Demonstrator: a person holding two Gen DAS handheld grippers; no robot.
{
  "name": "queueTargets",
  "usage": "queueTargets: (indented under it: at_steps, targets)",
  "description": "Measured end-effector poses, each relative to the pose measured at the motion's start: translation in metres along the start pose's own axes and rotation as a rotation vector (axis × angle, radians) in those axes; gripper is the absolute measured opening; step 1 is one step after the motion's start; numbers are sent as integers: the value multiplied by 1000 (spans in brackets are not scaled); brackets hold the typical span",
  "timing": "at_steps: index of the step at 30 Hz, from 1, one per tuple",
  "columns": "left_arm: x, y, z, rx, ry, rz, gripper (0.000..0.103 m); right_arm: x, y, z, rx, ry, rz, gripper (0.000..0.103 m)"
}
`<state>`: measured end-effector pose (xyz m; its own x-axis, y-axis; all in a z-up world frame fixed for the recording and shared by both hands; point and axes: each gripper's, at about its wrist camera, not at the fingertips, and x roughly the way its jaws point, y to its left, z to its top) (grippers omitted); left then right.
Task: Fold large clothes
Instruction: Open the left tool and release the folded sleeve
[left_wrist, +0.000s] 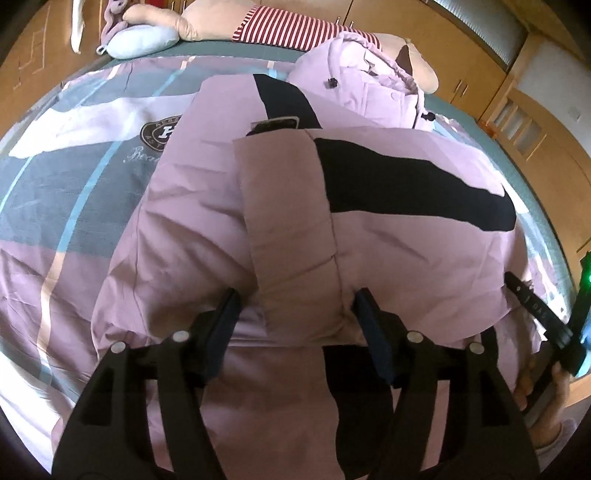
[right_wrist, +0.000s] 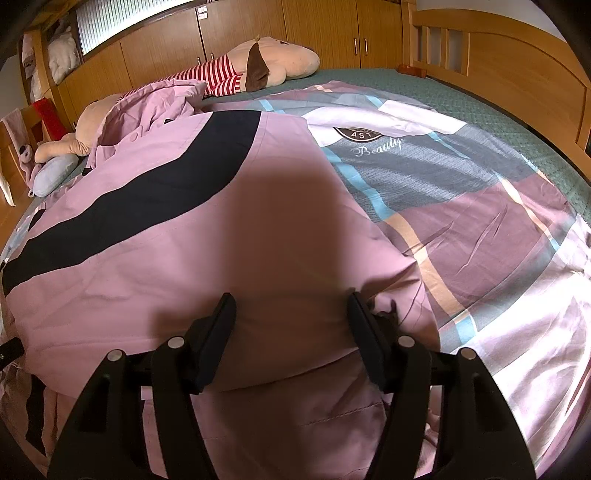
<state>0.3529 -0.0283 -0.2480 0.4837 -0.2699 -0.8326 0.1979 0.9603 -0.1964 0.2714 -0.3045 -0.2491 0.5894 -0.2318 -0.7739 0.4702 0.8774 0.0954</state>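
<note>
A large pink padded jacket (left_wrist: 192, 229) with black bands (left_wrist: 406, 184) lies spread on the bed, sleeves folded over its body, hood (left_wrist: 362, 81) at the far end. It also fills the right wrist view (right_wrist: 147, 251). My left gripper (left_wrist: 297, 301) is open, its fingers straddling a folded sleeve (left_wrist: 291, 229) near the hem. My right gripper (right_wrist: 291, 301) is open over the jacket's near edge, its fingers resting on the fabric. The right gripper's tool shows at the right edge of the left wrist view (left_wrist: 546, 325).
The bed has a patchwork cover (right_wrist: 461, 192) in purple, grey and blue. A striped plush toy (right_wrist: 258, 62) and a blue neck pillow (left_wrist: 144, 40) lie at the far side. Wooden cabinets (right_wrist: 258, 26) and a headboard (right_wrist: 517, 66) surround the bed.
</note>
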Motion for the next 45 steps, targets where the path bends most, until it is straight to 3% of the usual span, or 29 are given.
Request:
queueTargets:
  at_steps: [5, 32, 36, 40, 42, 45]
  targets:
    - [0, -1, -2, 18, 8, 16, 74, 0, 0, 0, -1, 0, -1, 64]
    - [-1, 0, -3, 16, 5, 19, 76, 1, 0, 0, 0, -2, 2, 65]
    - [-14, 3, -1, -23, -73, 16, 74, 0, 0, 0, 1, -3, 3, 65]
    - [-29, -3, -1, 10, -170, 21, 77, 0, -1, 1, 2, -4, 4, 65]
    - [-22, -3, -2, 14, -146, 31, 79, 0, -1, 1, 2, -4, 5, 65]
    - [4, 4, -5, -7, -29, 47, 82, 0, -1, 1, 3, -5, 5, 65]
